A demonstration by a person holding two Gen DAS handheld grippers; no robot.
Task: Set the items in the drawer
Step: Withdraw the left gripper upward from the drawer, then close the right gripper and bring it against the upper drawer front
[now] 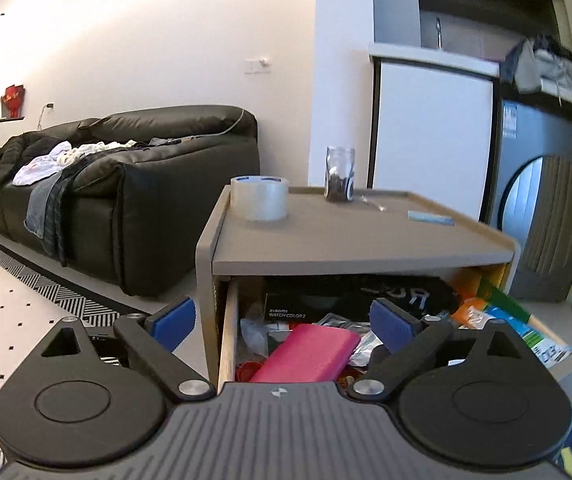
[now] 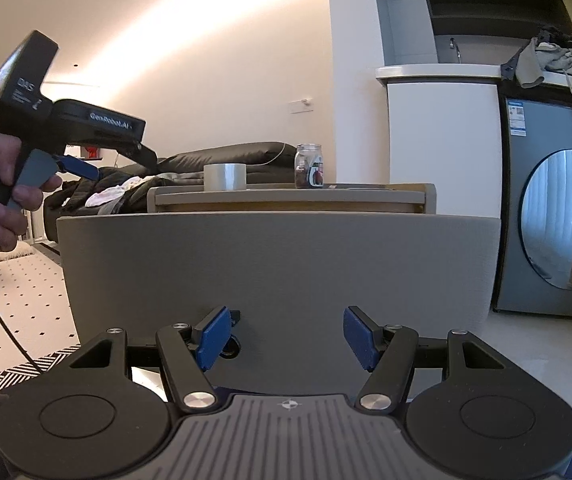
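My left gripper [image 1: 282, 320] hangs with its jaws spread wide and empty over the open drawer [image 1: 228, 320] at lower centre, where a pink case [image 1: 306, 354] lies among clutter. My right gripper [image 2: 284, 336] is likewise agape, close to the drawer front [image 2: 278, 264]. Above, a tape roll [image 1: 260, 198] and a jar [image 1: 340, 174] stand on the cabinet top [image 1: 350, 240].
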